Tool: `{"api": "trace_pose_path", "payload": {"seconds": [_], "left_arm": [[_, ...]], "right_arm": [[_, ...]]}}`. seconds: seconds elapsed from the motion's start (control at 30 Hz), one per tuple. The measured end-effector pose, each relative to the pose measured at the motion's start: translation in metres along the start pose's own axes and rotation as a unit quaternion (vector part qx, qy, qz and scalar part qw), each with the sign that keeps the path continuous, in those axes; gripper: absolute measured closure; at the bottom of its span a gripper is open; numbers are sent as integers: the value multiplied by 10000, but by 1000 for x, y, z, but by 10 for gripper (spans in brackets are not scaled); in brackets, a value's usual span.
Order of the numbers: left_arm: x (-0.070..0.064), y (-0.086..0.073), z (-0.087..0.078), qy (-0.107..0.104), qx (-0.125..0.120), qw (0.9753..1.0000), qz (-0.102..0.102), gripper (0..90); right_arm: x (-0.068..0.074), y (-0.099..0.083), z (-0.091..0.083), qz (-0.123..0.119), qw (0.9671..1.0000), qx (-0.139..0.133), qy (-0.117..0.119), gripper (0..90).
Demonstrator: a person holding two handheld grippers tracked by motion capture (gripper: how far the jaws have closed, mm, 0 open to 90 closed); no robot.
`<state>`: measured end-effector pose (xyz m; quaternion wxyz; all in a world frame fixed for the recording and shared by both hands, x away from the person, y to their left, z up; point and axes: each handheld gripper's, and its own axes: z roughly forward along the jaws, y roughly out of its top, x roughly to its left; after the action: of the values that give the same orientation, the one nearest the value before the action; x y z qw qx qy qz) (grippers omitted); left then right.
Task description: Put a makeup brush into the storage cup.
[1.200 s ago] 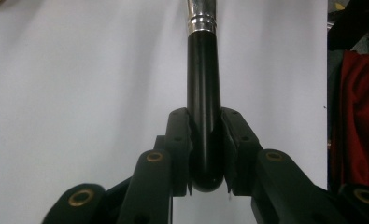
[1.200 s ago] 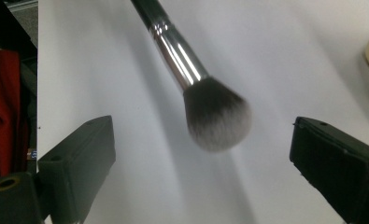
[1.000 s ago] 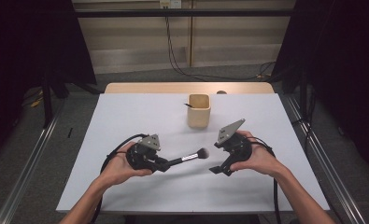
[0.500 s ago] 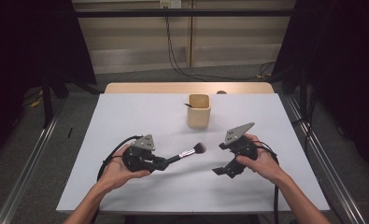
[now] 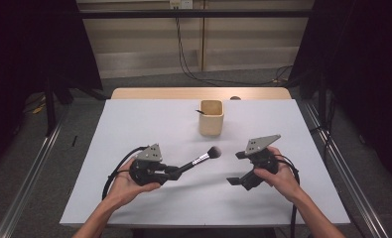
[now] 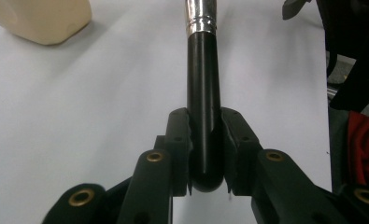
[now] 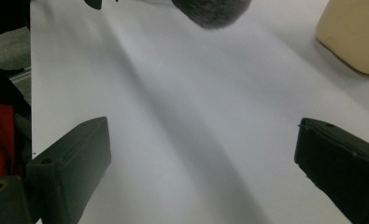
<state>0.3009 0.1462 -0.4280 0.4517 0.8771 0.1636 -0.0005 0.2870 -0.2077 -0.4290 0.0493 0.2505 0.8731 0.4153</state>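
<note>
Black brush [image 5: 196,161], gripped at its handle end by the left gripper [image 5: 169,171], points its bristles toward the cup [image 5: 211,117], while the right gripper [image 5: 237,168] waits with jaws wide open.

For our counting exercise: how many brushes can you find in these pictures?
1 for certain: a brush clamped in the left gripper. A dark tip at the rim of the cup may be another, mostly hidden inside.
</note>
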Motion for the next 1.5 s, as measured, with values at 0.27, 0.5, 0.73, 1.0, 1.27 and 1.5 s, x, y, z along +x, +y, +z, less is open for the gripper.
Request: {"api": "trace_pose_path", "payload": {"seconds": [0.27,0.5,0.73,1.0,1.27,1.5], "left_arm": [[2,-7,0,-16,-333,9994,-36,747],[-1,-5,-1,-64,-787,9969,24,746],[-6,-5,1,-50,-1084,9940,107,746],[-6,-4,1,-3,-1453,9893,119,746],[-10,-1,-1,-24,-1733,9849,47,746],[-11,3,4,14,-1822,9832,78,746]], "right_arm": [[6,-6,1,11,9991,-423,-84,37],[10,-11,6,133,9971,-749,-82,55],[12,-11,7,203,9899,-1390,-185,56],[15,-10,9,199,9798,-1971,-281,83],[15,-5,5,226,9730,-2293,-133,67],[23,12,7,197,9618,-2720,252,27]]}}
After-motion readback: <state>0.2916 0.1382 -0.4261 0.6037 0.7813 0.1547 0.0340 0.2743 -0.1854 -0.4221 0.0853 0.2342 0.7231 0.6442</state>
